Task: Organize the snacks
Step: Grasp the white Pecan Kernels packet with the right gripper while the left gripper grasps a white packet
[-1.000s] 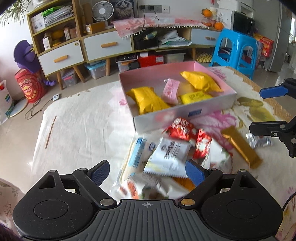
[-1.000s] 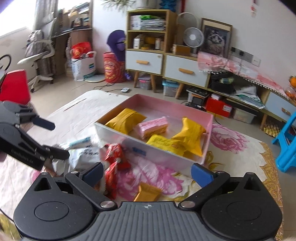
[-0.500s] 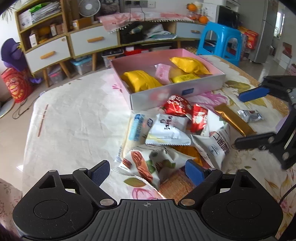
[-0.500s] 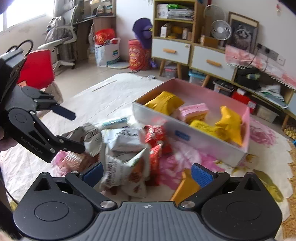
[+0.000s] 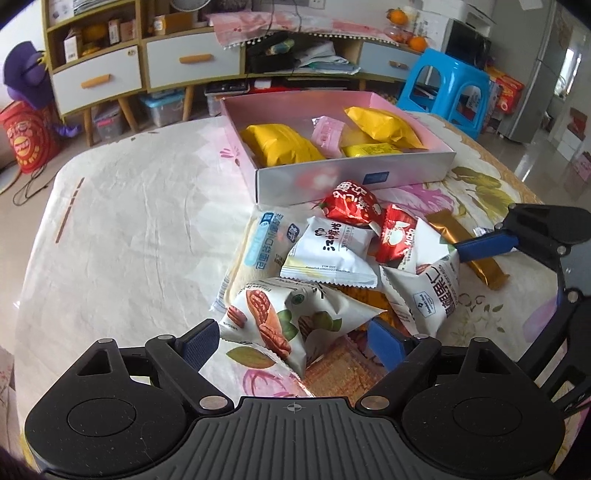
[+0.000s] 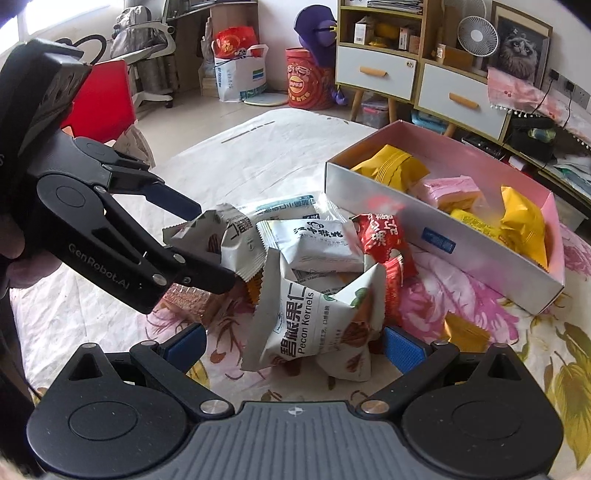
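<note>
A heap of crinkled foil snack packets lies on the flowered tablecloth just in front of the pink box; those underneath are mostly hidden. One white packet reads "Pecan Kernels". The left gripper, marked "GenRobot.AI" in the right view, has its jaws wide apart around a nut packet; whether the pads touch it is unclear. The right gripper also stands apart, clamping nothing. Glossy yellow bags lie inside the box.

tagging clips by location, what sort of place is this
Most likely a lived-in home living room: a wooden sideboard with drawers, a desk fan, and a blue plastic stool beyond the cloth-covered table.
</note>
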